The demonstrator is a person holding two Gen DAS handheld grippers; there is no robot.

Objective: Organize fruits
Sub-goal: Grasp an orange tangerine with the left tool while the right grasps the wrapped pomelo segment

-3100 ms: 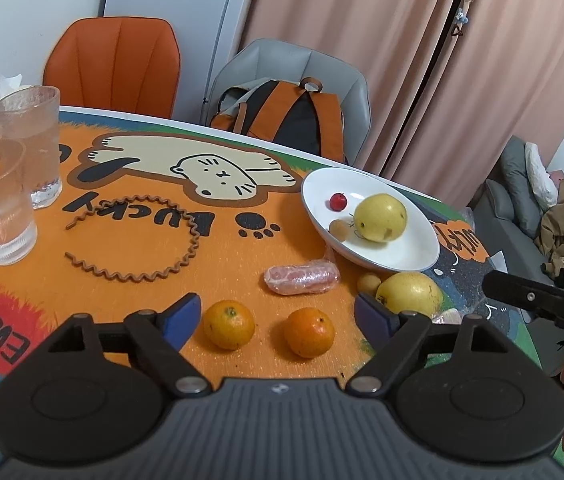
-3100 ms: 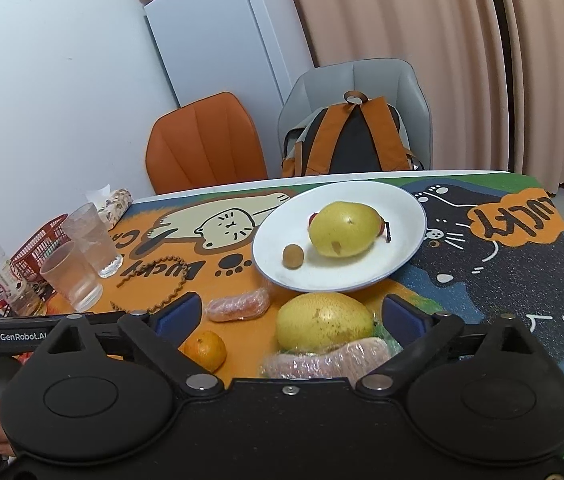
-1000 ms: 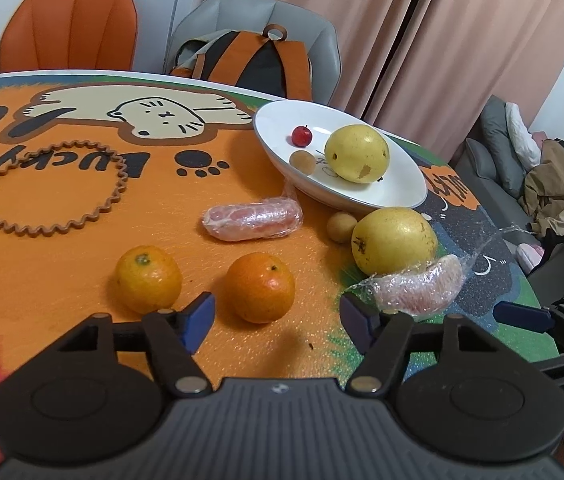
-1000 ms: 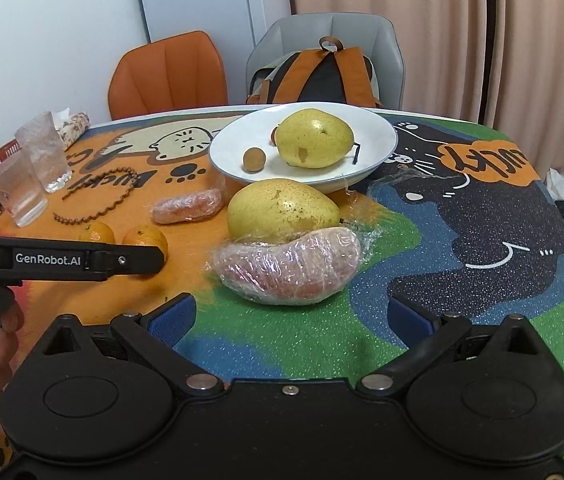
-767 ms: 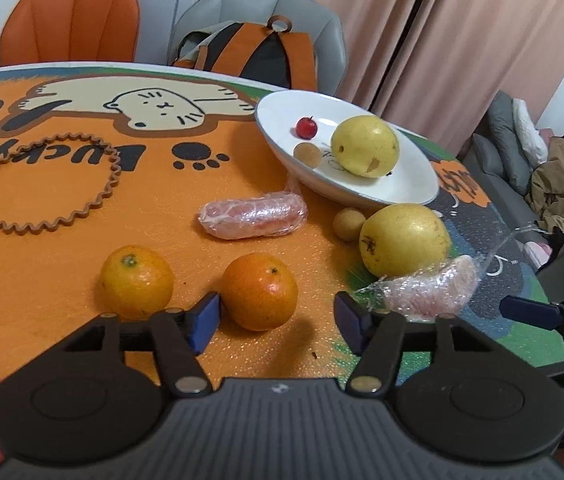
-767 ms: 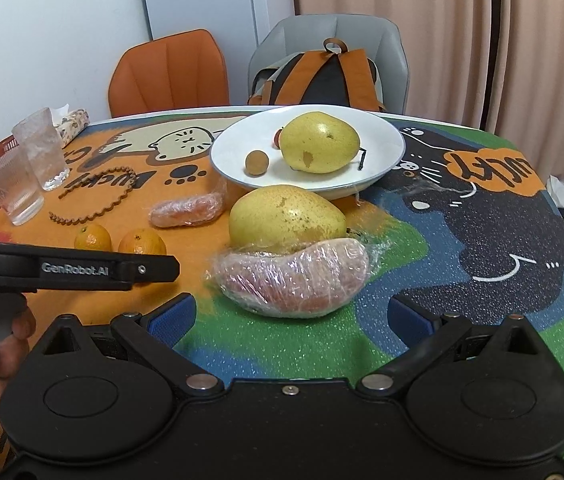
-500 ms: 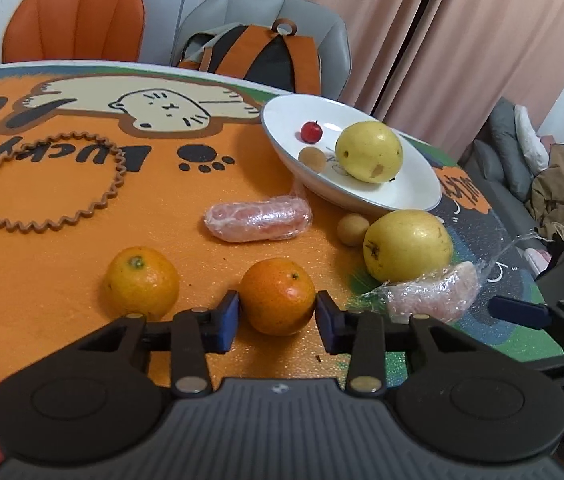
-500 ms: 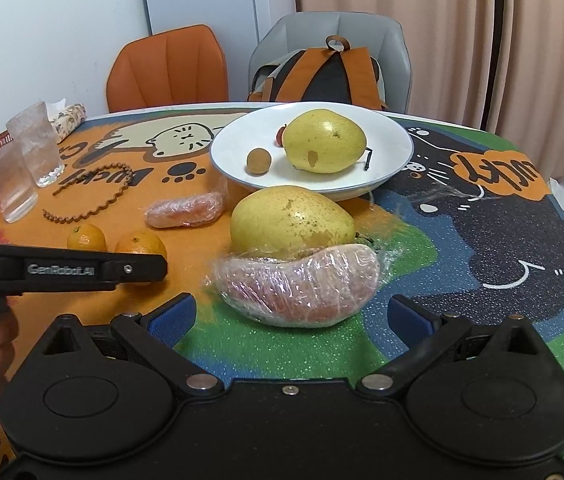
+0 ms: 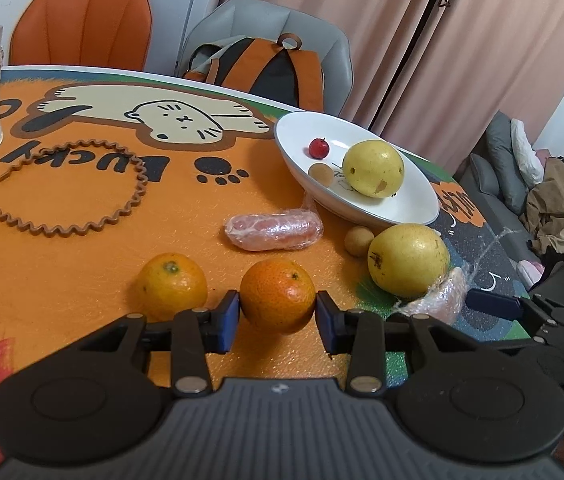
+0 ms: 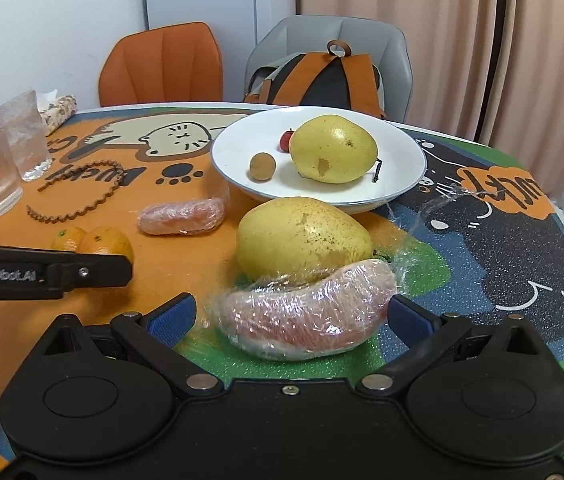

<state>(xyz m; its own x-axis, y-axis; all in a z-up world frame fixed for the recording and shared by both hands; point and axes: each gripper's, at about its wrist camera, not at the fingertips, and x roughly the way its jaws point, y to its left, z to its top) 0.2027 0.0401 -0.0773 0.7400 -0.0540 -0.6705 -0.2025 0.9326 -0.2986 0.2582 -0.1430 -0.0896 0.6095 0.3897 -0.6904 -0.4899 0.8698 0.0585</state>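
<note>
My left gripper [image 9: 277, 316] is shut on an orange [image 9: 277, 295] near the table's front; a second orange [image 9: 171, 285] lies just to its left. A white plate [image 9: 410, 204] holds a yellow pear [image 9: 373, 168], a red cherry-like fruit [image 9: 318, 147] and a small brown fruit [image 9: 320, 173]. A second pear [image 10: 304, 238] lies on the table in front of the plate. My right gripper [image 10: 290, 316] is open, its fingers either side of a plastic-wrapped pomelo wedge [image 10: 308, 314] without touching it. Another wrapped wedge [image 9: 273, 229] and a small brown fruit [image 9: 358, 235] lie near the plate.
A wavy brown hairband [image 9: 81, 196] lies on the orange mat. Two water glasses [image 10: 5, 160] stand at the left. An orange chair [image 10: 161, 64] and a grey chair with a backpack [image 10: 322, 72] stand behind the table. The left gripper's body [image 10: 41, 272] reaches in from the left.
My left gripper moved forward around the right-hand orange and closed on it. My right gripper moved in closer to the wrapped wedge and stayed open.
</note>
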